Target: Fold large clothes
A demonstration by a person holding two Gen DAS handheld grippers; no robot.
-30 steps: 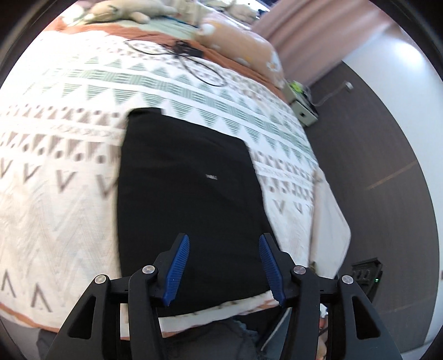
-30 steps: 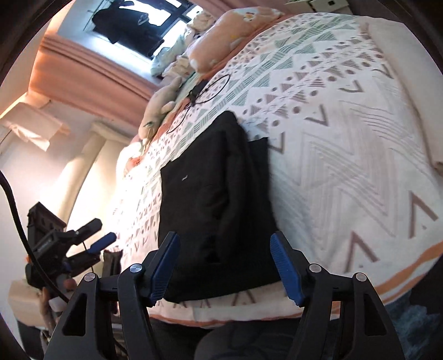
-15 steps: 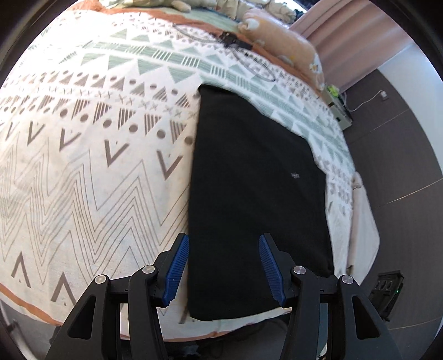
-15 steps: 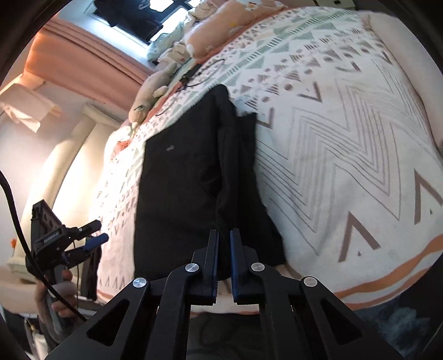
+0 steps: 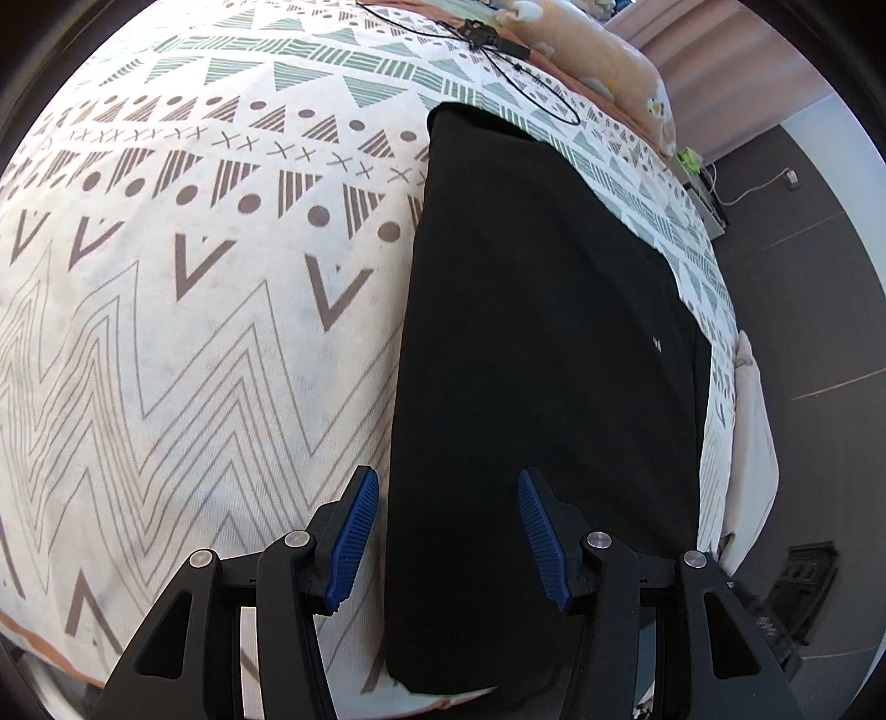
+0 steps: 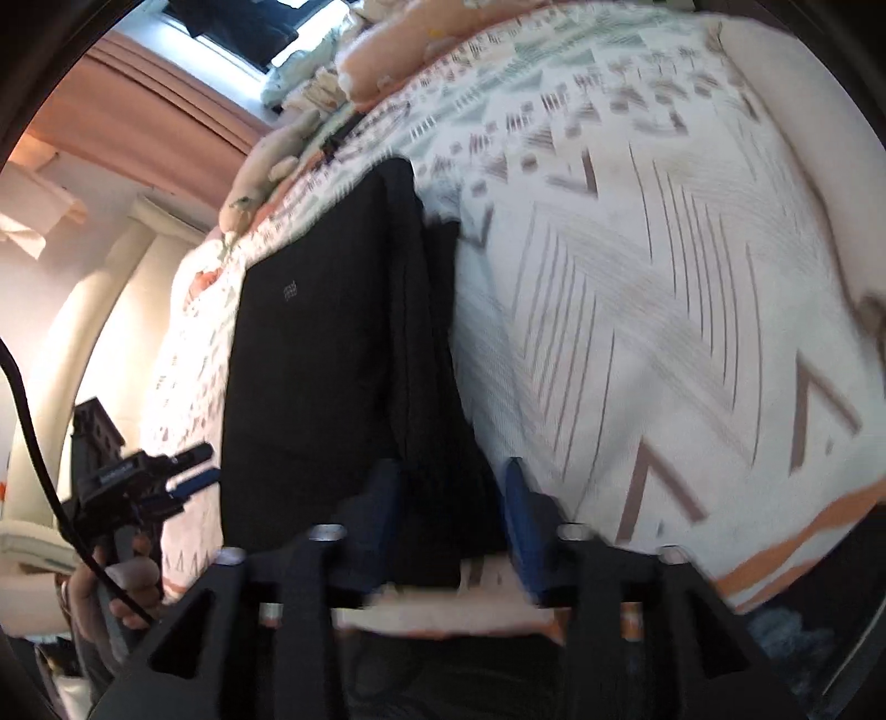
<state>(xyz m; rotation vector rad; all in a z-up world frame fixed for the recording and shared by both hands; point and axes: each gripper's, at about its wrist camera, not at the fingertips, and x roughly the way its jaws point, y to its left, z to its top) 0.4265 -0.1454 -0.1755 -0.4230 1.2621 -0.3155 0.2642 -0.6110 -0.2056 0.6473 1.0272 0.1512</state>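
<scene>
A black garment (image 5: 542, 332) lies folded into a long strip on the patterned bedspread (image 5: 194, 332), with a small white logo near its right side. My left gripper (image 5: 446, 482) hovers open over the strip's near left edge; the edge runs between its blue fingers. In the right wrist view the same garment (image 6: 321, 360) shows a folded-over layer along its right side. My right gripper (image 6: 451, 476) is blurred by motion, its fingers apart astride the near right corner of the cloth. A hand (image 6: 122, 581) holds the left gripper (image 6: 188, 471) at the left edge.
A thin black cable (image 5: 498, 55) loops on the bed beyond the garment, by a peach pillow (image 5: 609, 50). Dark floor (image 5: 819, 277) and a black power strip (image 5: 803, 598) lie right of the bed. A plush toy (image 6: 271, 160) and pink curtains (image 6: 138, 122) are at the far end.
The right gripper shut half a second ago at the garment's near right edge and now stands open again. The left gripper shifted left to the strip's near left edge, staying open.
</scene>
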